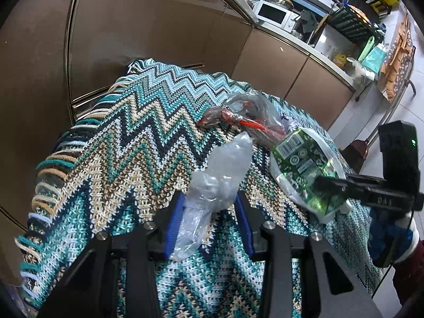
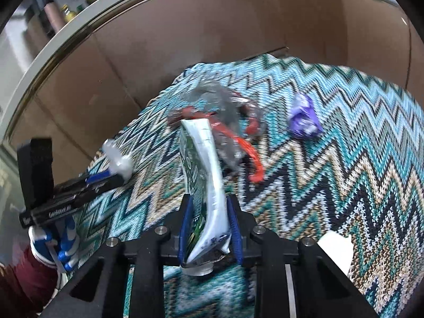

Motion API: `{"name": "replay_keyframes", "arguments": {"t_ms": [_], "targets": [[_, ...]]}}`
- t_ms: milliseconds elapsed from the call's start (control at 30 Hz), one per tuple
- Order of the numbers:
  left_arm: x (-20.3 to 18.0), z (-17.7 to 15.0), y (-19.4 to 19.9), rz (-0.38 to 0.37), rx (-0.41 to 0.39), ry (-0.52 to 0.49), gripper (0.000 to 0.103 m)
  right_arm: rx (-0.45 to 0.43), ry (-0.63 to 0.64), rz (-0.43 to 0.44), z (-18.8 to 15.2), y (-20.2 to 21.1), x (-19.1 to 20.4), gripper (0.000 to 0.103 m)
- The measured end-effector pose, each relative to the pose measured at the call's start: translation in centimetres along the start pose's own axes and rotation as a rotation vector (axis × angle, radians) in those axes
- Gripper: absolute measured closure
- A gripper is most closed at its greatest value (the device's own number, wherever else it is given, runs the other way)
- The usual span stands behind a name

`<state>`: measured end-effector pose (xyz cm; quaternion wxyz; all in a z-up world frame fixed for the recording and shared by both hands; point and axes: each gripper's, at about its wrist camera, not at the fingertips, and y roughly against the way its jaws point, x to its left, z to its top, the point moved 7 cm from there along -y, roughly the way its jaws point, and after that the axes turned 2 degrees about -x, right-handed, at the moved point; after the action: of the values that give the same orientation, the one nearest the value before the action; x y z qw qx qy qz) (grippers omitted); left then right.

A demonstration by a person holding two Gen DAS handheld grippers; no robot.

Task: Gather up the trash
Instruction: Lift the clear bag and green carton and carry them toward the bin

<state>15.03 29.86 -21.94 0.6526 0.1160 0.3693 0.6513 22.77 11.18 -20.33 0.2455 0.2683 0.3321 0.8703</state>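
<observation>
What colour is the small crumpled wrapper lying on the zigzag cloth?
Purple; the crumpled wrapper shows best in the right wrist view.

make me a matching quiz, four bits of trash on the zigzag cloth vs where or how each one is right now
Things:
1. clear wrap
2. green pouch
3. purple wrapper
4. red-strapped bag

States:
A. lying loose on the cloth, alone
B. between the left gripper fingers
C. crumpled on the cloth beyond the pouch
D. clamped in the right gripper

Pairs: 1-B, 2-D, 3-A, 4-C
</observation>
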Motion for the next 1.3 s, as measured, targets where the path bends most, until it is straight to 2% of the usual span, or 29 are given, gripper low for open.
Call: {"name": "replay_keyframes", "arguments": {"t_ms": [333,533,700,967,1300], "targets": [[-0.4,0.2,1.2,0.03,-0.045,-0.023,0.075,-0.051,0.001,-0.028,-0.7,2.8,2.6,0.084],[-1.4,-0.3,3.3,0.027,-0.064,-0.018,0.075,-0.122,-0.042,-0.043,-1.9,7.9,2.6,0.084],[-3.2,-0.6,5.5,0.014,-0.081,-0.042,0.076,-0.218,-0.108,-0.065,-3.4,13.2,1.5,0.084],[-8.7,-0.9,8.4,-0.058,-0.103,-0.104,0.077,-0.338,-0.217,-0.161,-7.8,21.3,-1.7,0.084],[-19.1,-2.2,7.2,-0.194,-0.036,-0.233,0.077,-0.477,-0.357,-0.332,-13.6,30.2,-7.0,0.084]]}}
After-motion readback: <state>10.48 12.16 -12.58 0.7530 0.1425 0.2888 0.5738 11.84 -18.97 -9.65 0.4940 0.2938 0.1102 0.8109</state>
